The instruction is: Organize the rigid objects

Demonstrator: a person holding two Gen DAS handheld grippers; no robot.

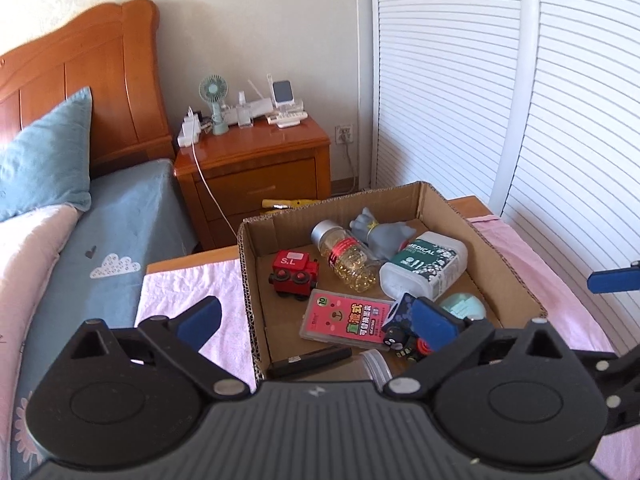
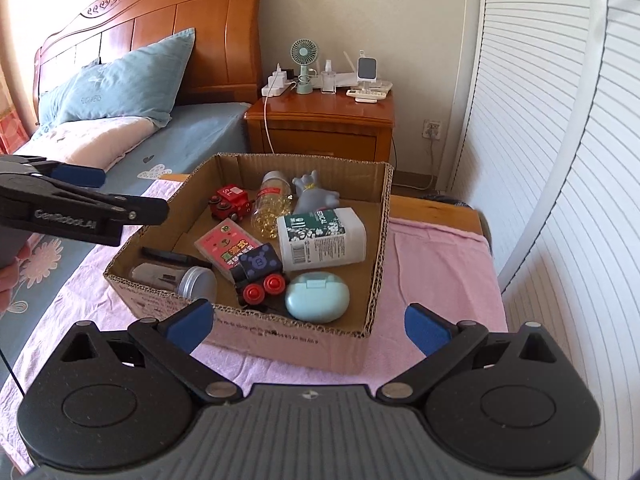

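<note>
Cardboard box (image 2: 256, 332) sits on a pink cloth (image 2: 436, 264) over the bench, low-walled and open-topped, holding all the rigid things. Inside lie a red toy train (image 2: 231, 204), a capsule bottle (image 2: 272, 208), a grey figurine (image 2: 316, 196), a white medical bottle (image 2: 320, 240), a pink card case (image 2: 230, 248), a dark toy train (image 2: 260, 276), a mint round case (image 2: 318, 298), a lidded clear jar (image 2: 180, 280) and a black stick (image 2: 172, 256), crowded toward the near wall. Bare cloth lies right of the box.

Left gripper (image 1: 316, 320) hangs over the box's near left corner, fingers (image 1: 200, 320) spread wide and holding nothing, though its right pad seems to overlap the dark train. Right gripper (image 2: 308, 328) hovers before the near wall, fingers released. Only the right view shows the mint case whole; the left view hides most of the jar.
</note>
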